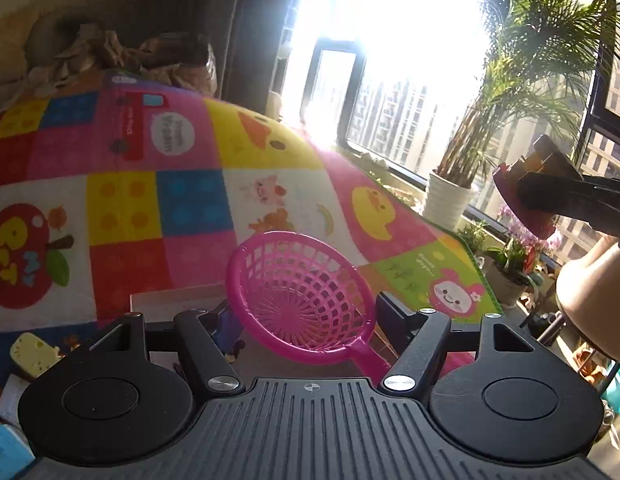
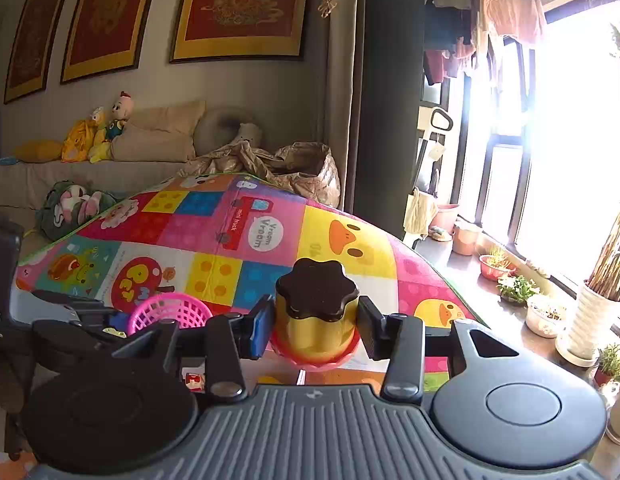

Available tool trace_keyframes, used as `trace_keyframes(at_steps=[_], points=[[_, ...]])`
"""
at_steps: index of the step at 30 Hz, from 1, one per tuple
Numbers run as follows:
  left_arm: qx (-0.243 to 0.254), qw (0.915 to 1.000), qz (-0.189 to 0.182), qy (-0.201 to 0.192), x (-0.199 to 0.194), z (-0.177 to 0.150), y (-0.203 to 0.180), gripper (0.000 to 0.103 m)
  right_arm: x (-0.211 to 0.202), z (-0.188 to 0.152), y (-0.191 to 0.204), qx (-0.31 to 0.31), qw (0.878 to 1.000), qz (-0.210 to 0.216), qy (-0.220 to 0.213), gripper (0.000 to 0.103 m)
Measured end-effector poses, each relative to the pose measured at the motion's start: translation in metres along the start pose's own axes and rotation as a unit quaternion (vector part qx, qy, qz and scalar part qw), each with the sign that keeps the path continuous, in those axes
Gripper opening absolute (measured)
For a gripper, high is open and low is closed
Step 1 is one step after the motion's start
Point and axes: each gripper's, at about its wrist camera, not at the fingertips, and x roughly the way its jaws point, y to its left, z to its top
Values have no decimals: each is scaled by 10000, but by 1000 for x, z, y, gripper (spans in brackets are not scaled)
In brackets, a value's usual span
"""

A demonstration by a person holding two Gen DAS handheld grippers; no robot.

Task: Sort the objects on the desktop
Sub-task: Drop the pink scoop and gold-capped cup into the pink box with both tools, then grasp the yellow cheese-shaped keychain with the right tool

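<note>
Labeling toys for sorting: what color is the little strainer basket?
Bright pink strainer basket, clearest in the left wrist view.

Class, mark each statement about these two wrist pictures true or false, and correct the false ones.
1. The left tool carries a pink basket. True.
2. The right tool is empty. False: it is shut on a toy pudding, yellow with a dark brown top.
3. The toy pudding sits upright between the fingers. True.
4. The colourful play mat is plain blue. False: it has many coloured squares and cartoon pictures.
</note>
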Motion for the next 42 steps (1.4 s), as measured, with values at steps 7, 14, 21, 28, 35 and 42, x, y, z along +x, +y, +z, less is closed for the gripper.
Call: trace_keyframes(at_steps=[7,14,21,28,35,42], points=[[354,9990,68,269,20,-15,3,93,31,-8,6,-127,9996,-76,253,44],[393,9944,984,33,-49,-25,36,96,56,-13,21,58,9980,366,520,44],[100,9922,1199,324,-92,-76,30,97,115,-34,49,466,9812,1064,1539,44],[-154,9928,1087,486,-111,-110,31,99,137,-42,63,-72,9779,836,1914,58],[-368,9918,1039,645,-113,-130,39,100,83,-58,47,-110,9611,1043,2556,29],[-439,9907,1146,582,-119,-135,43,100,104,-76,46,306,9404,991,3240,16]])
